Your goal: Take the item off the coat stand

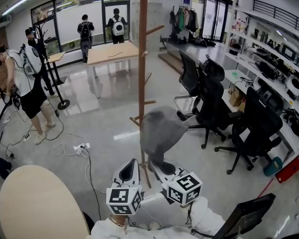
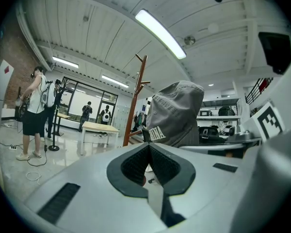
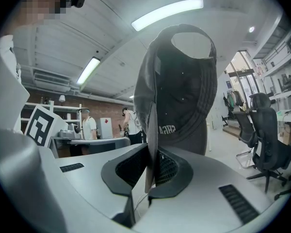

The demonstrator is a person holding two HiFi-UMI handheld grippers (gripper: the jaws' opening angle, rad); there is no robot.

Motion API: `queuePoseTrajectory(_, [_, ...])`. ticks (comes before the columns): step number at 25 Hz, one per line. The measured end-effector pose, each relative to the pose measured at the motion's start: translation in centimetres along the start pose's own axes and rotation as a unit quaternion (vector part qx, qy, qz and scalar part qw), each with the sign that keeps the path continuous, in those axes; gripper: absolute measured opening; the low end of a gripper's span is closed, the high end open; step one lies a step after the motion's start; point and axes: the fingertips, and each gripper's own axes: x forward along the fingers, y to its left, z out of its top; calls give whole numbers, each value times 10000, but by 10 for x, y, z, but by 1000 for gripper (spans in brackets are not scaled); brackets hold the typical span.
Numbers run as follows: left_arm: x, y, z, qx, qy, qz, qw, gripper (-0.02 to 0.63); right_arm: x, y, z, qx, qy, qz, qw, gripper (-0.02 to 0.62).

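Note:
A grey cap (image 1: pixel 161 129) hangs in the air just right of the wooden coat stand (image 1: pixel 142 59), below its low pegs. My right gripper (image 1: pixel 163 165) is under the cap and shut on its edge. In the right gripper view a thin fold of the cap (image 3: pixel 184 96) is pinched between the jaws of the right gripper (image 3: pixel 153 149). My left gripper (image 1: pixel 129 172) is beside it on the left, shut with nothing in it. In the left gripper view the cap (image 2: pixel 177 113) hangs beyond the closed left gripper (image 2: pixel 148 148), right of the coat stand (image 2: pixel 136 96).
Black office chairs (image 1: pixel 212 101) stand to the right along a long bench (image 1: pixel 269 83). A pale oval table (image 1: pixel 37 205) is at lower left. Cables and a power strip (image 1: pixel 81 147) lie on the floor. A person (image 1: pixel 25 83) stands at left by another stand (image 1: pixel 52 73).

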Motion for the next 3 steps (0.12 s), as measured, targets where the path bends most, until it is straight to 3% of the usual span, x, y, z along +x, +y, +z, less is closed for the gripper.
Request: queuePoseTrajectory(3, [-3,3,-1,-6,4,0,10000,0,1,3,-1,-16,-14,-3,10000,23])
